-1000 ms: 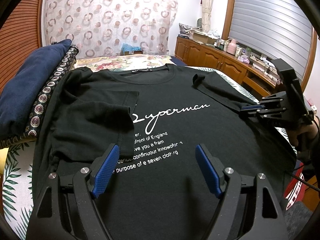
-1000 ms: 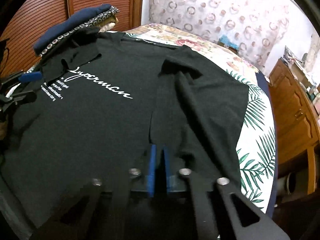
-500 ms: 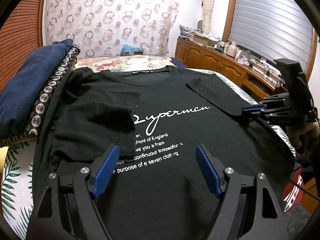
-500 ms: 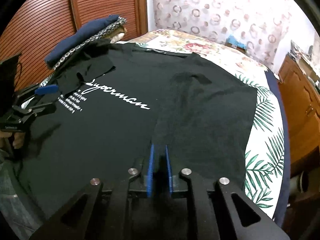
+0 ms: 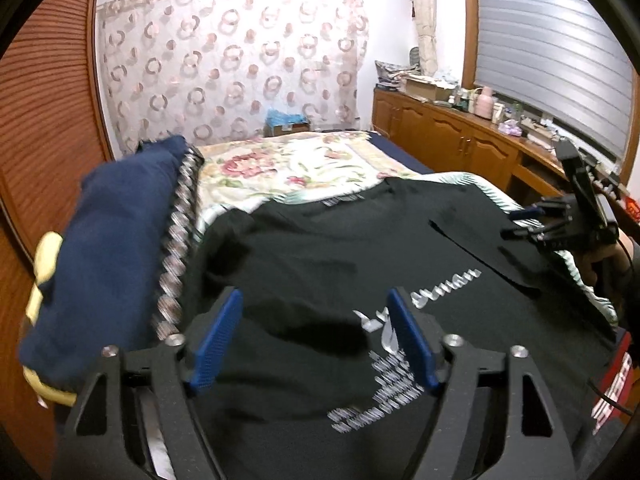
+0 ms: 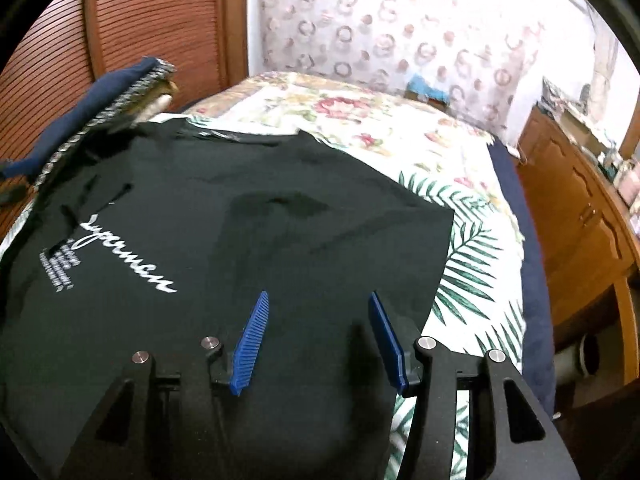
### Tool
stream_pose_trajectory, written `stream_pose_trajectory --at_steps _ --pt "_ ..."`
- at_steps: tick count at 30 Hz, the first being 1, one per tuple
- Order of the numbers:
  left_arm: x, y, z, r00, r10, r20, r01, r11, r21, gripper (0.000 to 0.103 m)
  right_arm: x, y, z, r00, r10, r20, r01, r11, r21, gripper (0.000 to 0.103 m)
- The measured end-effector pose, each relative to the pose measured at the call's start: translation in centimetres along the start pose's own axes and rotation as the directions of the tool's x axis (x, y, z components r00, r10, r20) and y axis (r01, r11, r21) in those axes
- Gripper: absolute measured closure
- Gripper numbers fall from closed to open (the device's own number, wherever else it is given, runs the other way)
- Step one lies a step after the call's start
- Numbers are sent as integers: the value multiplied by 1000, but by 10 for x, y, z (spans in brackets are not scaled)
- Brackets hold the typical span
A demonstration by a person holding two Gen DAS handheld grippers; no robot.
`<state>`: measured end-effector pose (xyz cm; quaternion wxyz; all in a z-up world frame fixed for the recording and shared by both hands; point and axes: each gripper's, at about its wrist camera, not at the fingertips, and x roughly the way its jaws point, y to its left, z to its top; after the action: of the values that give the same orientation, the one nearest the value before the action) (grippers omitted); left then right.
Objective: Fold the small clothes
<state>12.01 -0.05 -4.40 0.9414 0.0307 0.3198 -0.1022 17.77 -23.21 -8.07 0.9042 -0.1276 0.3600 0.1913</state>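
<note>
**T-shirt flat on the bed, both sleeves turned in, both grippers released**

T-shirt, black with white lettering, lies face up on the flower-and-leaf bedspread in the left wrist view. The left gripper hovers over the chest with its blue pads apart and nothing between them; its jaws have just been closing a little, on air only. At the right edge of this view the right gripper sits at the shirt's far side, and a folded-in sleeve panel lies just beside it. Motion blur smears the print. A folded navy blanket with patterned trim crowds the shirt's left edge, touching or overlapping it, so any grab at that side seam risks catching the trim too.

In the right wrist view the right gripper has just been opening, and the cloth lies below its parted pads, not pinched. The sleeve on this side rests turned inward on the body, a little puckered. The shirt's outer edge runs straight against the leaf print.

For the step in hand, likely the next lengthwise or hem-to-collar fold, each gripper should probably pinch a single corner at the hem, lift evenly and keep the tucked sleeves from sliding out. A wooden cabinet stands well apart and hinders nothing.
</note>
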Motion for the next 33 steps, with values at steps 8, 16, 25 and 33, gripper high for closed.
stream_pose_trajectory --at_steps 8,16,25,33 --pt "39 32 34 996 18 -86 -17 1000 12 50 26 -4 3 999 42 -7 -42 998 36 48" --pt "90 43 52 975 128 -182 -121 991 51 50 31 -6 0 999 37 4 -37 999 17 31" --pt "117 43 60 943 219 -249 -190 972 135 49 32 -7 2 1000 30 0 -30 999 37 25" --pt "129 38 58 913 298 -280 -237 943 232 49 32 -7 2 1000 31 2 -31 999 36 25"
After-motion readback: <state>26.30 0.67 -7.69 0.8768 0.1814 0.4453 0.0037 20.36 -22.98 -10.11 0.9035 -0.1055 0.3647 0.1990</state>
